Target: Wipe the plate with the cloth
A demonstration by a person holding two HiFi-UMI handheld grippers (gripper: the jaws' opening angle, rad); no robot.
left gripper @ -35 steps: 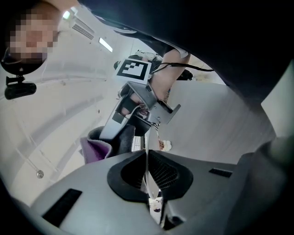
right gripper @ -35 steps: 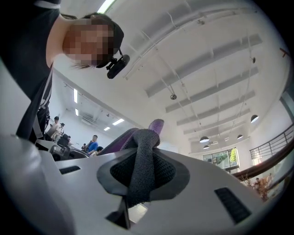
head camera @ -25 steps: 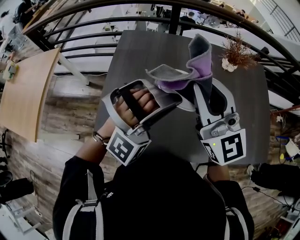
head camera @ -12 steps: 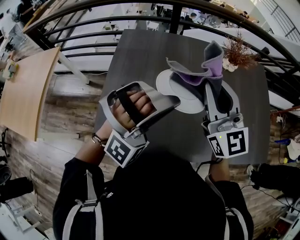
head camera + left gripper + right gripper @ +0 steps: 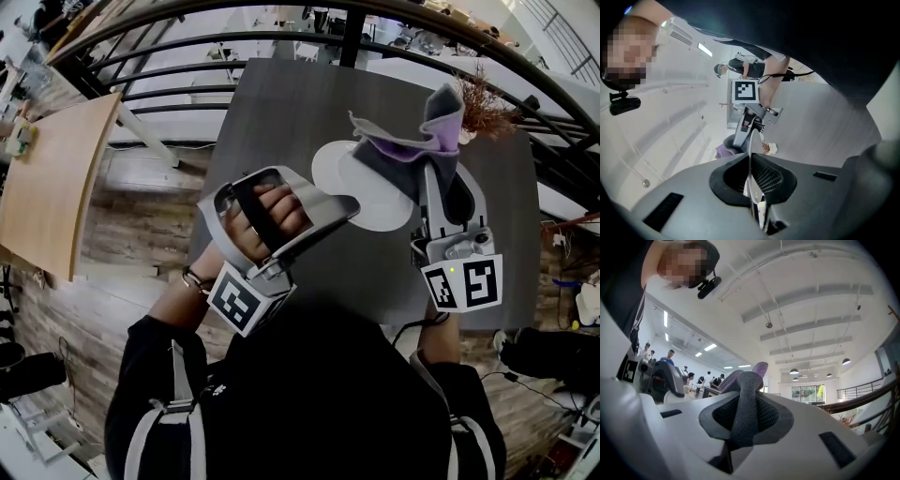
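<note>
Inside right claw (image 5: 744,427), gray-purple cloth (image 5: 743,390)

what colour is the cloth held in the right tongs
Grey on one face, purple on the other. The cloth shows best in the head view.

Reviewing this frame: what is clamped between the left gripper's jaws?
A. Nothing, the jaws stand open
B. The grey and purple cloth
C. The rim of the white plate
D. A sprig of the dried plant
C: the left gripper view shows the left gripper shut on the thin edge of the white plate, while the cloth is pinched in the right gripper.
</note>
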